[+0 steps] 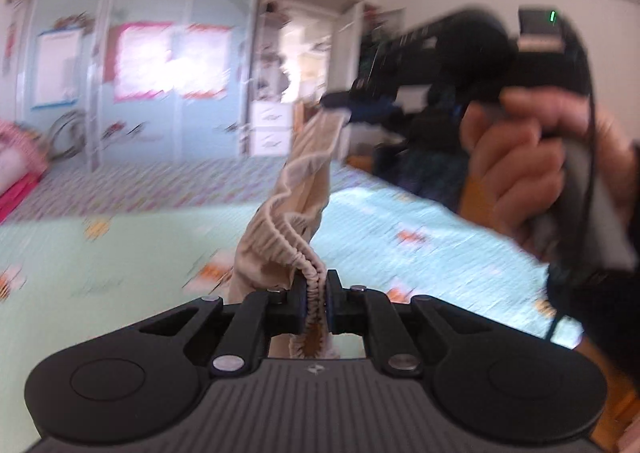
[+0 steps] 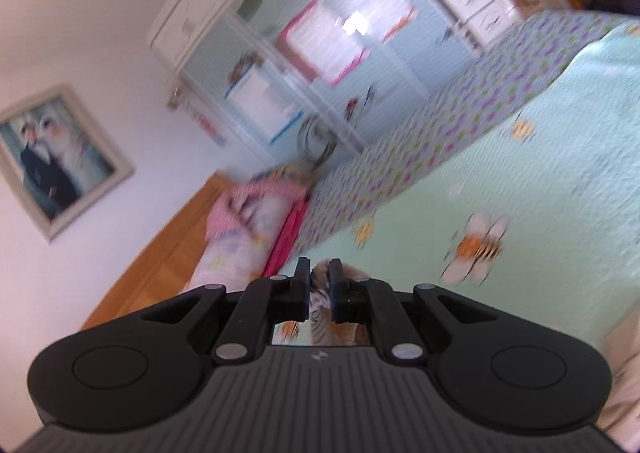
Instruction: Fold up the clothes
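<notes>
The soft, light beige garment sags between both clamped tongs, left gripper and right gripper, best held by its elastic waistband.

Both grippers are the same build: matte black plastic, a ribbed grey-black top plate with a tiny white logo, round discs at each side, silver screws on the linkage arms. The right gripper has a green light on its back, a thin black cable, and a grey handle in the person's hand, dark sleeve at the wrist.
</notes>
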